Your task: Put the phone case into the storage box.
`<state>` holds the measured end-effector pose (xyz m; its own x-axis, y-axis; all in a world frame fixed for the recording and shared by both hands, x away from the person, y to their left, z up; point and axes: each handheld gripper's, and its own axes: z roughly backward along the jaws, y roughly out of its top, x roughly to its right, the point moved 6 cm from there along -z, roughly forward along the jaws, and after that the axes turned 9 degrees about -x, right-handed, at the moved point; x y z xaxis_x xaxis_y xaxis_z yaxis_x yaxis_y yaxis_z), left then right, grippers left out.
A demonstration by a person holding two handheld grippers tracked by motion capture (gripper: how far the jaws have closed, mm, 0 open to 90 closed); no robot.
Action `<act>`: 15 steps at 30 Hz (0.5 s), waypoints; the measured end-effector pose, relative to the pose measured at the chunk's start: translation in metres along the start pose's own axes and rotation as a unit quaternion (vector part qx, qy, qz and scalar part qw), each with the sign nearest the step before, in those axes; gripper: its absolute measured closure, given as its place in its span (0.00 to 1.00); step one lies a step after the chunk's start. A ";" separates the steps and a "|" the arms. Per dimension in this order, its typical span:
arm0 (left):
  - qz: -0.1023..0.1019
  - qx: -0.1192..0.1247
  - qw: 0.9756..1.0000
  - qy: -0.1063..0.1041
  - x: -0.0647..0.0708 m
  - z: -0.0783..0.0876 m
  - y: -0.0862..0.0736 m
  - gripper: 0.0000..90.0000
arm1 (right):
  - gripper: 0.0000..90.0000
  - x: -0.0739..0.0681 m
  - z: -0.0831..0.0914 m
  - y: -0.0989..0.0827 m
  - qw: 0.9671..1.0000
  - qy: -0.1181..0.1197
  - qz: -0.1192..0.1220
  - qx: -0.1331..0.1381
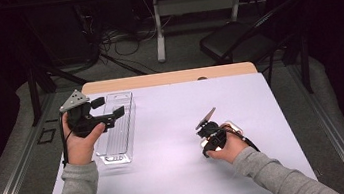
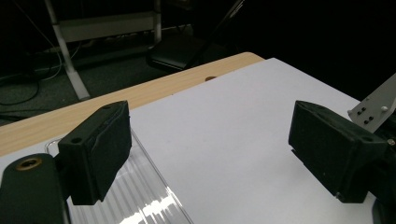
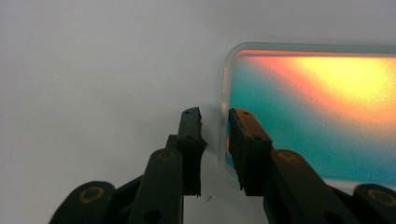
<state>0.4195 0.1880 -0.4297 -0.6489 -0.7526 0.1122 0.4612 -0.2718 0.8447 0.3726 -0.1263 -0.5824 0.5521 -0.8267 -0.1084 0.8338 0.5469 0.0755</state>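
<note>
Right hand-held gripper [image 3: 215, 126] straddles the near edge of the flat phone case with clear rim and teal-orange gradient back [image 3: 317, 112], lying on the right of the white tabletop [image 1: 176, 142]; jaws narrow, not clamped yet. Close squarely on the rim, one jaw under it, else it slips. Left hand-held gripper [image 2: 205, 154] released, empty, above the clear ribbed plastic tray [image 1: 116, 132] at left
</note>
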 end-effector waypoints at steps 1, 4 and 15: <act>0.000 0.000 1.000 0.000 0.000 0.000 0.000 0.15 | 0.83 0.000 0.000 0.000 1.000 -0.001 0.000 -0.001; 0.000 0.000 1.000 0.000 0.000 0.000 0.000 0.15 | 0.85 0.001 0.000 0.000 1.000 -0.002 -0.001 0.002; 0.001 -0.001 1.000 0.000 -0.001 -0.001 -0.001 0.15 | 0.90 0.000 -0.001 -0.002 1.000 -0.008 -0.004 0.000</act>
<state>0.4200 0.1882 -0.4305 -0.6479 -0.7531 0.1138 0.4632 -0.2710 0.8438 0.3708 -0.1268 -0.5836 0.5458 -0.8328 -0.0926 0.8378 0.5407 0.0753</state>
